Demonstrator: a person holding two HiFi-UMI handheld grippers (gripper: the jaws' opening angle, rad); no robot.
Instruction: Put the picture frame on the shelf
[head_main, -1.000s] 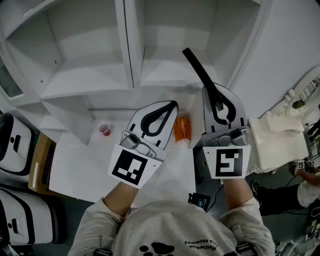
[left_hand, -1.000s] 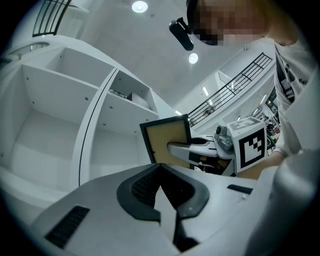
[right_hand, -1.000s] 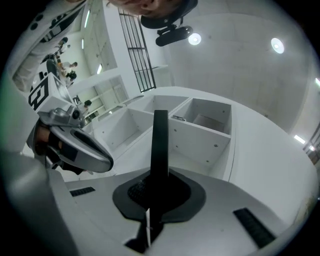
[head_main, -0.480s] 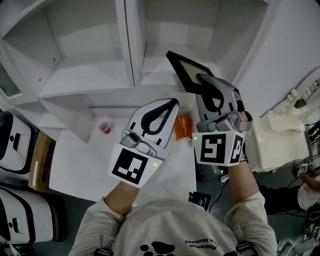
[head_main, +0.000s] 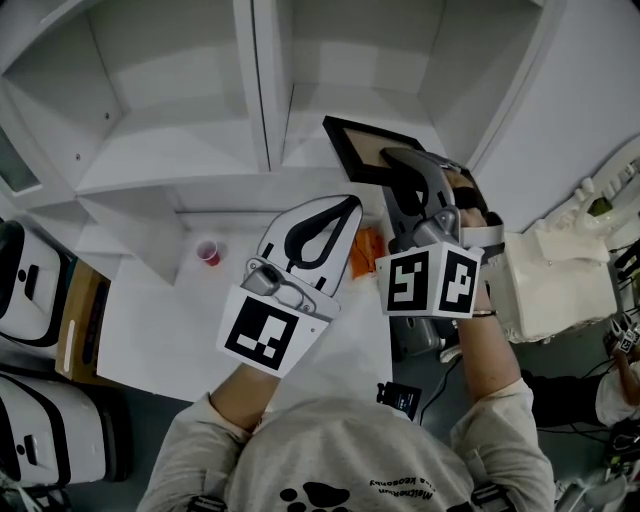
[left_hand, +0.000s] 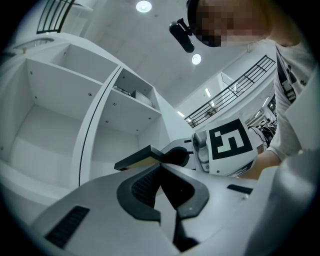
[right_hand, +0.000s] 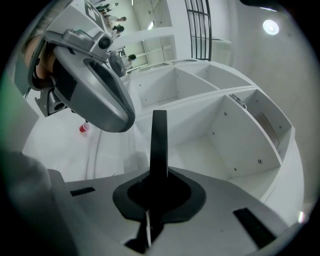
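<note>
White shelf (head_main: 180, 150) rises behind a white table (head_main: 160, 330); right claw (head_main: 393, 162) grips the picture frame (head_main: 358, 150), left claw (head_main: 349, 206) closed, empty.

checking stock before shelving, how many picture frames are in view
1. The picture frame is clamped in the right gripper, up at the right compartment of the shelf. Others may be hidden.

Shelf (head_main: 190, 165) standing behind table (head_main: 160, 330), upright divider splitting it into left and right compartments. Picture frame (head_main: 365, 148) sitting between jaws of right gripper (head_main: 400, 162), hanging before right compartment. Left gripper (head_main: 343, 207) hovering just left of right gripper, over table. Cup (head_main: 209, 257) standing on table, left of left gripper. Packet (head_main: 364, 255) lying between grippers.
</note>
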